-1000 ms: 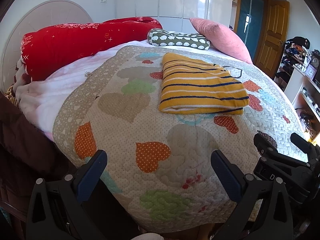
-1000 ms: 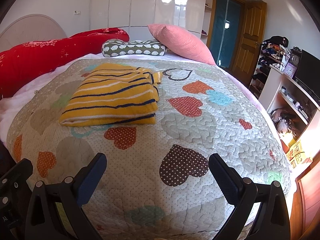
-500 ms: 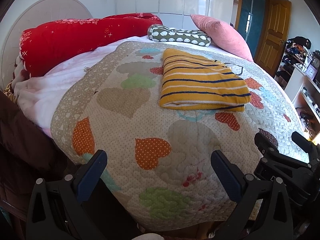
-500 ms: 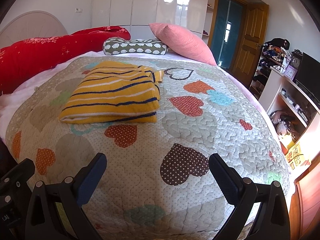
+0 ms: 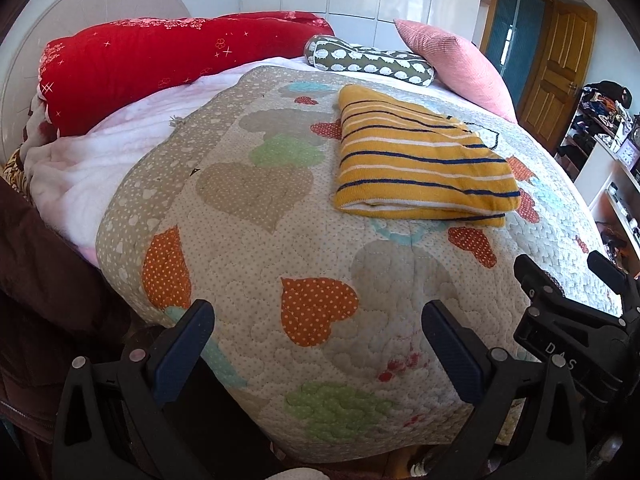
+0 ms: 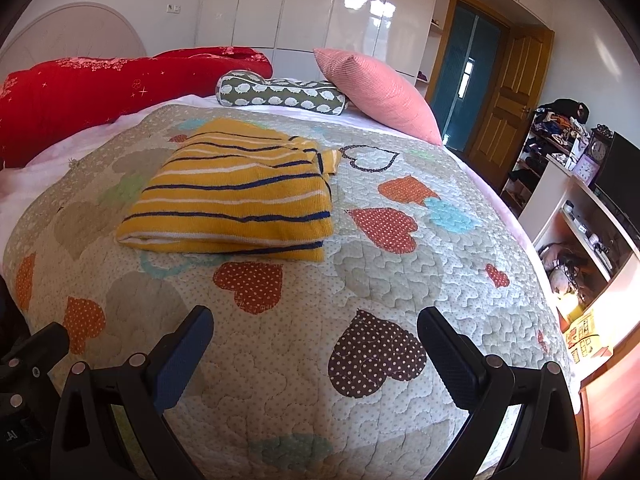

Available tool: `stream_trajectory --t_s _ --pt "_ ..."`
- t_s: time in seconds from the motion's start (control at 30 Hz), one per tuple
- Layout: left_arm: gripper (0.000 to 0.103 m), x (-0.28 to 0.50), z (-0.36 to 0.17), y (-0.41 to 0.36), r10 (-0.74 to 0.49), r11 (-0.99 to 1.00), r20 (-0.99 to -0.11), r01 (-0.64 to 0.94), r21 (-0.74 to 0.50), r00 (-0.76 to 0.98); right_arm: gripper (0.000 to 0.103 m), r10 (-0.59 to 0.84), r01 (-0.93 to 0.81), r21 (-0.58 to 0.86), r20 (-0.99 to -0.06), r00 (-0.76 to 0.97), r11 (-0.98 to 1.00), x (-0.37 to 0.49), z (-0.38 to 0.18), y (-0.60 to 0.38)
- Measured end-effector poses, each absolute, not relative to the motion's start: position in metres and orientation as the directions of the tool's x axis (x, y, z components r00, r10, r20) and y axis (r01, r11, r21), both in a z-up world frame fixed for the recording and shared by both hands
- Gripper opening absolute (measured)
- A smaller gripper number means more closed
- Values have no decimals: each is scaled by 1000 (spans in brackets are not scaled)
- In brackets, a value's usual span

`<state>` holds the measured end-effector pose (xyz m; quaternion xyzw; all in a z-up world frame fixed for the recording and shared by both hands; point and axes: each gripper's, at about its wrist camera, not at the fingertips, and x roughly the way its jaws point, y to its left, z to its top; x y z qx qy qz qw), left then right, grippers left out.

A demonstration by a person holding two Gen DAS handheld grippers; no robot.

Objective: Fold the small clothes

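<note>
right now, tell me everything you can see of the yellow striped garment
The yellow striped garment is a soft knit, mustard with thin navy and white stripes. It is folded into a thick, roughly rectangular stack, with one small flap sticking out at the far right corner. It lies flat on the heart-patterned quilt, touched by nothing else.

Folded yellow striped garment (image 5: 420, 168) on heart-patterned quilt (image 5: 280, 248), left tool (image 5: 318, 344) spread wide, empty
</note>
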<state>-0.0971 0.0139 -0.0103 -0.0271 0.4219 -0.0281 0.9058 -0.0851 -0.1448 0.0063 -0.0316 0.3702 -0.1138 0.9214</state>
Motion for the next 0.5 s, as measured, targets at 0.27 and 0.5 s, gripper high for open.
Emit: stream_trajectory --t_s 0.27,0.5 --pt "103 -89 -11 19 -113 993 -762 41 -113 637 103 -235 171 -161 -676 699 972 -76 2 -139" --pt "103 -91 -13 16 -97 995 -768 34 -97 633 103 -217 179 -129 -703 677 975 -76 -5 -148"
